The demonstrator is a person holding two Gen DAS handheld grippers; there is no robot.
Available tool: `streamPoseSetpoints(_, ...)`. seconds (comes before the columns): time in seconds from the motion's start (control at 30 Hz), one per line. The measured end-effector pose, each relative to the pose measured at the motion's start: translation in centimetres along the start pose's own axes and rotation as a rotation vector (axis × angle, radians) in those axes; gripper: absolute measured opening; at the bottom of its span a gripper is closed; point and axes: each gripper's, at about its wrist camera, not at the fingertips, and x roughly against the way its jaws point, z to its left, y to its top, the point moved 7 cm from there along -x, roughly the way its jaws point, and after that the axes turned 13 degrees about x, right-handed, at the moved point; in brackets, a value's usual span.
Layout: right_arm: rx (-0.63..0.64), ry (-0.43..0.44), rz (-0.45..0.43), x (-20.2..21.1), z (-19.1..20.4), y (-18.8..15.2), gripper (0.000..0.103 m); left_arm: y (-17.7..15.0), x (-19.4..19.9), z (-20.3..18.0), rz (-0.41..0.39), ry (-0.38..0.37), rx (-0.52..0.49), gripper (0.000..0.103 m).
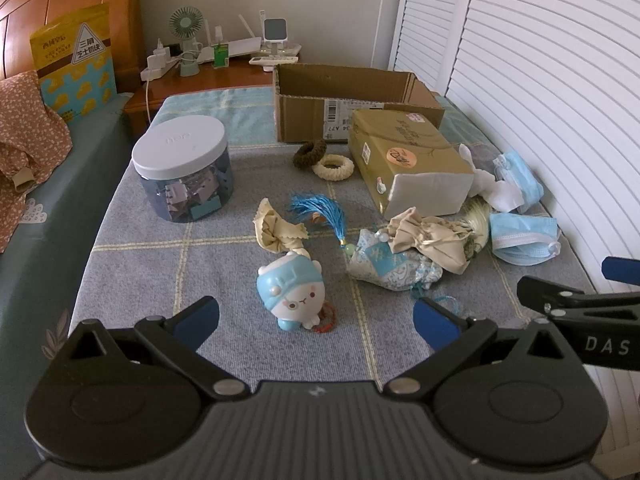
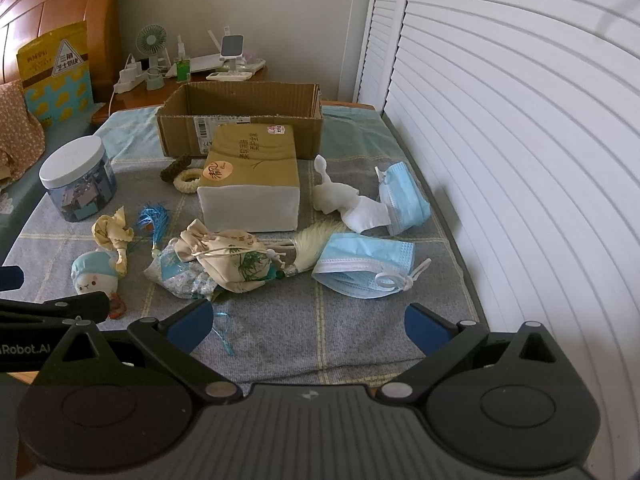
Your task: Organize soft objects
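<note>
Left wrist view set low over the near-left of the blanket [image 1: 160, 264], faced toward the cardboard box [image 1: 344, 96], right wrist view placed alongside, further right, beside the shutters [image 2: 520, 120], same clutter shared.

Mid-frame on the grey checked blanket, a beige drawstring pouch [image 2: 230, 260] slumps across a blue patterned sachet [image 2: 180, 276]. To the right lie two blue face masks [image 2: 364, 266], one farther back [image 2: 404, 196], beside crumpled white cloth [image 2: 348, 200].
</note>
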Motion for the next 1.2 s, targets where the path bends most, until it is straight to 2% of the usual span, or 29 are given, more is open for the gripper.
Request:
streamPoseSetpoints(0.53, 0.0, -0.001, -0.006, 0.0, 0.0, 0.2, 0.103, 0.3, 0.0, 0.1, -0.001, -0.006, -0.001, 0.102)
streamPoseSetpoints(0.87, 0.016, 0.031, -0.093, 0.4, 0.1, 0.8, 0.103, 0.7, -0.4, -0.2, -0.042, -0.043, -0.022, 0.102)
streamPoseSetpoints(1.2, 0.033, 0.054, -0.132, -0.2, 0.3, 1.2, 0.103, 0.8, -1.5, 0.1, -0.08, -0.055, -0.085, 0.102)
